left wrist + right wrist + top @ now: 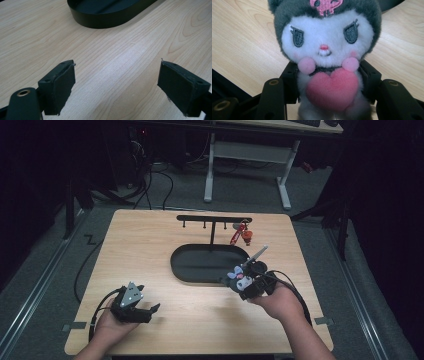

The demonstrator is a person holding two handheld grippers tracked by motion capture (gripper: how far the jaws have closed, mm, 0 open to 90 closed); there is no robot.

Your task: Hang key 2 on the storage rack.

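A small plush doll (327,55) with a white face, dark grey hood and pink heart sits between the jaws of my right gripper (328,82), which is shut on its body. From above, the plush doll (239,278) hangs just off the front right rim of the black oval tray (187,272), held by my right gripper (247,285). My left gripper (150,311) rests near the table's front left, open, with bare wood between its pads (62,87). A black hook rack (214,219) stands behind the tray, with a red keychain (241,235) hanging at its right end.
The light wooden table (150,250) is bare around the tray. The black oval tray (105,15) lies ahead of my left gripper. Cables trail from both grippers. A white desk frame (247,155) stands beyond the table.
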